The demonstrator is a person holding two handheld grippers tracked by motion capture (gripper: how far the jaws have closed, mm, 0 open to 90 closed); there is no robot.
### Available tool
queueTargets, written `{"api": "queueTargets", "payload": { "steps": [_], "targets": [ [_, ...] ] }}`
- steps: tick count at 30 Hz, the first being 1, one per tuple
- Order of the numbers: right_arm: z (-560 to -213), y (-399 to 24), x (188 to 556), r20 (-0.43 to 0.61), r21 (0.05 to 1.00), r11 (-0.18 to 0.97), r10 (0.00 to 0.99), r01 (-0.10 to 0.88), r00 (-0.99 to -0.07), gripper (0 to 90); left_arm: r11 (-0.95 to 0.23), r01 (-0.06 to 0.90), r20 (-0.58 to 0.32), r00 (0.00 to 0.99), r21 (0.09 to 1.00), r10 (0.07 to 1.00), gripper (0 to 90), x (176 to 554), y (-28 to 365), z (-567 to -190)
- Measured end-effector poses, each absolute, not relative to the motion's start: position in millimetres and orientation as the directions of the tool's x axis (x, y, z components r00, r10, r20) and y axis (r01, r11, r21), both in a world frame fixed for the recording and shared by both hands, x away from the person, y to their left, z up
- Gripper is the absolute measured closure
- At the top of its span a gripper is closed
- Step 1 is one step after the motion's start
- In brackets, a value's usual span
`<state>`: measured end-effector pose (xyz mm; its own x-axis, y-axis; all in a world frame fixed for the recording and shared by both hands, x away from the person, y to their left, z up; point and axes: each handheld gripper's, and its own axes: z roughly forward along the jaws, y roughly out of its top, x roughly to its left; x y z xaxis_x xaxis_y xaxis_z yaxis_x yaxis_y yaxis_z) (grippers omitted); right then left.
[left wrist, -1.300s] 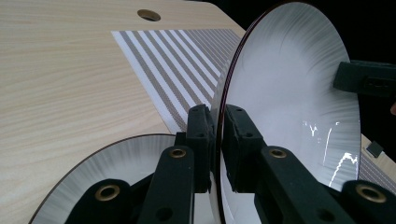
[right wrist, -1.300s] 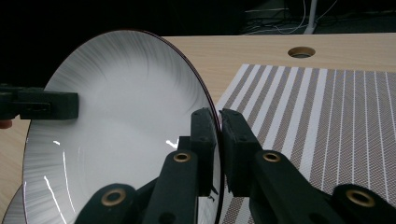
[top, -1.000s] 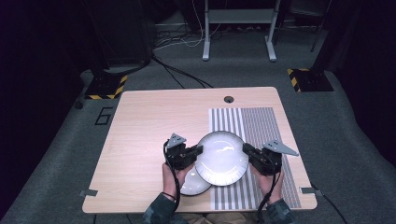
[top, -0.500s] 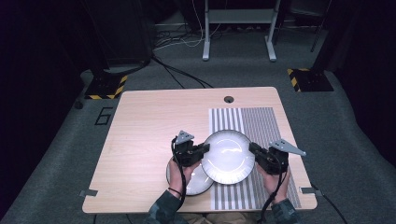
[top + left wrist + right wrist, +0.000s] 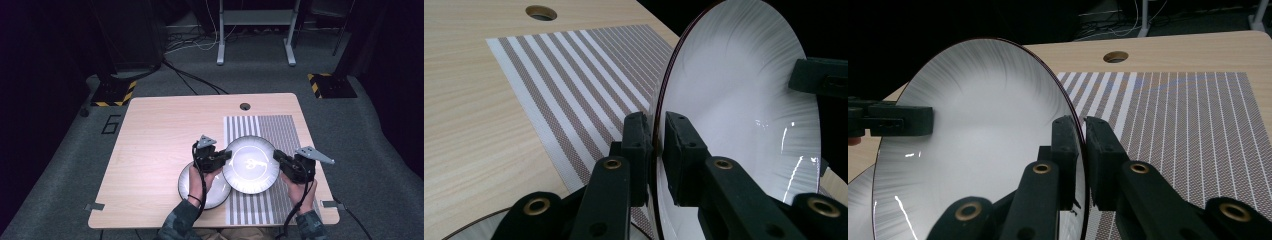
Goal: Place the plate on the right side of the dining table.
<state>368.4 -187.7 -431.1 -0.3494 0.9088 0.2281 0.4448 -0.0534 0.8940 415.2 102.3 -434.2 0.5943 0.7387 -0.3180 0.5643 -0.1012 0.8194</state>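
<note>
Left fingers (image 5: 638,150): pinched tight on the near rim of the upper plate (image 5: 251,164), one pad on each face, rim running up between them.
Right fingers (image 5: 1098,155): clamped narrow on the opposite rim of that same plate – dark edge line caught between the two pads.
Left gripper (image 5: 227,154): at the plate's left edge in the high view, grey three-cornered plate on top, held in the left hand (image 5: 200,177).
Right gripper (image 5: 276,156): at the plate's right edge, held in the right hand (image 5: 299,186), cable trailing back toward the sleeve.
Upper plate between the fingers: white with fine radial streaks and a thin dark rim, carried above the striped mat (image 5: 270,131), well tilted relative to the mat in both gripper views.
Beneath and beside the left fingers: a second white plate (image 5: 192,186) lying flat on the table (image 5: 160,135) – partly overlapped by the held plate.
Beyond the fingertips: brown-and-white striped mat, then a round hole (image 5: 244,106) near the far table edge.
</note>
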Motion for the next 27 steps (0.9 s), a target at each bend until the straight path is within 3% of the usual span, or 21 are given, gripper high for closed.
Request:
{"api": "queueTargets", "payload": {
  "steps": [27],
  "targets": [
    [-438.1,-213.6,399.6,0.229,0.866,-0.055,0.928,0.498,-0.296,83.4,-0.12,0.623,-0.354,0.58,0.773,0.734,78.7,453.2,69.8,-447.9]
  ]
}}
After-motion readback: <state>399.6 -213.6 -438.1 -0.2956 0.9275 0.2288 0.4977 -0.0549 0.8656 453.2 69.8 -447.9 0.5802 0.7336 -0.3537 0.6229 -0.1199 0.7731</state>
